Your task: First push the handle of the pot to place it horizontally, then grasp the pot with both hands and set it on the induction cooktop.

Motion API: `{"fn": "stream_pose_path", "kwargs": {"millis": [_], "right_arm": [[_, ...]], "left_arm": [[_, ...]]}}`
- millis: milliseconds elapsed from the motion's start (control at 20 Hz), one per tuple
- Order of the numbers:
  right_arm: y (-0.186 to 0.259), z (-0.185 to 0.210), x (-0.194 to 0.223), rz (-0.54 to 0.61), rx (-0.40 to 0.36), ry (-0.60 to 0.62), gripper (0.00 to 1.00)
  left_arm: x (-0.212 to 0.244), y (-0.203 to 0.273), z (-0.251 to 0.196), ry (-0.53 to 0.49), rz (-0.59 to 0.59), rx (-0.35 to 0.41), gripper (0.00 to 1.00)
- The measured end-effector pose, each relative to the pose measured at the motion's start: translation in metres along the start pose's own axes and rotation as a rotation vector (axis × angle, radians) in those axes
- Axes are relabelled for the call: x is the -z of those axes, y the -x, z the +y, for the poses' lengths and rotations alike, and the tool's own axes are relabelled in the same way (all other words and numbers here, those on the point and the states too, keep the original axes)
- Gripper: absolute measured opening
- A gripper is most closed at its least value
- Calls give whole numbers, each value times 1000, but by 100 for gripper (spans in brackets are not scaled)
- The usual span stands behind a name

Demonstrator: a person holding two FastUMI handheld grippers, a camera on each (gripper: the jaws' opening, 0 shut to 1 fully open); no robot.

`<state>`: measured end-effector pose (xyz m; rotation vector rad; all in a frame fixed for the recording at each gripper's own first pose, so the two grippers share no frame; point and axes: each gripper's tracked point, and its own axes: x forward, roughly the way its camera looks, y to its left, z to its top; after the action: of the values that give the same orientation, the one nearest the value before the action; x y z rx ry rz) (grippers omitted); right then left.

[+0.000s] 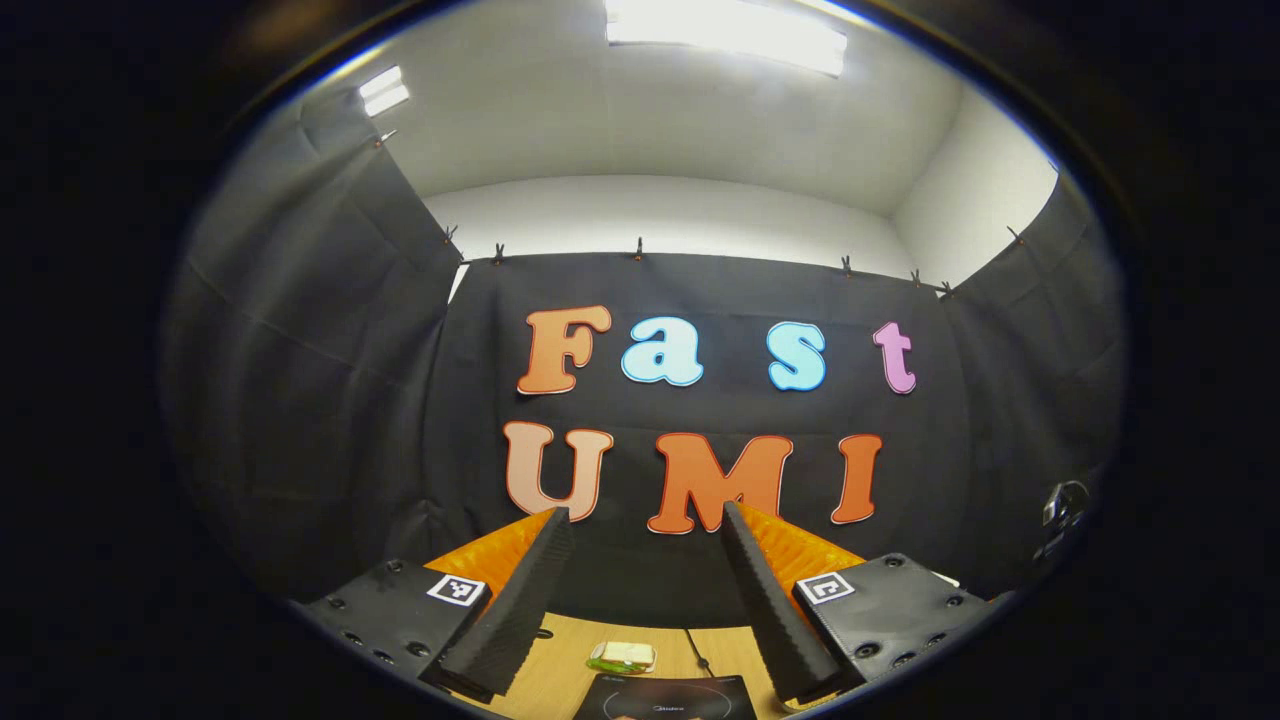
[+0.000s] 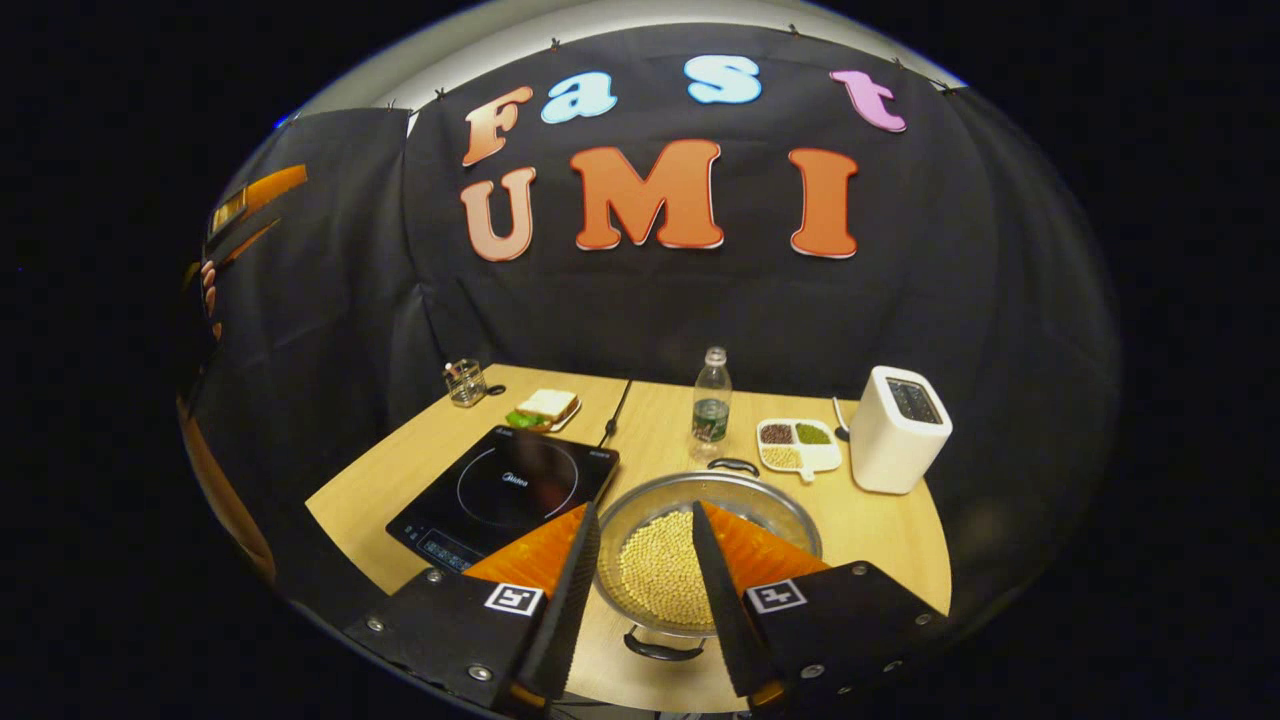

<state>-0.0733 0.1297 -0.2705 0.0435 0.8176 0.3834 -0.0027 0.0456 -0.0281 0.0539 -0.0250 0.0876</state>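
The right hand-held gripper [image 2: 645, 590] hovered above the near side of the pot [image 2: 708, 560], its two fingers spread apart with nothing between them, framing the yellow grains inside. The left hand-held gripper [image 1: 645, 600] was raised and aimed at the booth wall, its fingers likewise apart and empty; the far edge of the bench [image 1: 560, 660] showed low in its view.

The pot sat on the bench, just right of the induction cooktop [image 2: 505, 495] and apart from it, so the transfer was not yet done. One dark loop handle [image 2: 660, 648] faced the right gripper's camera and the other [image 2: 733, 466] lay on the far rim, toward the water bottle [image 2: 711, 405]. The axis through the handles therefore ran near-to-far, not side to side, and the turning push appeared still to be made. Neither gripper touched the pot.

Beyond stood a white toaster [image 2: 898, 428], a divided dish [image 2: 797, 445], a sandwich plate [image 2: 545, 408] and a glass [image 2: 466, 382].
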Motion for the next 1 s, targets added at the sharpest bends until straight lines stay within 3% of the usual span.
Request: {"fn": "stream_pose_path", "kwargs": {"millis": [200,500,750,1000], "right_arm": [[-21,12,41,143,-46,-62,35],[-32,45,107,401,-170,-170,12],[-36,52,137,511,-179,-160,0],[-39,66,167,611,-208,-150,0]], "left_arm": [[6,-1,7,-4,11,-15,96],[15,-4,24,-1,23,-35,97],[21,-4,36,-13,36,-51,98],[28,-6,45,-10,46,-63,97]]}}
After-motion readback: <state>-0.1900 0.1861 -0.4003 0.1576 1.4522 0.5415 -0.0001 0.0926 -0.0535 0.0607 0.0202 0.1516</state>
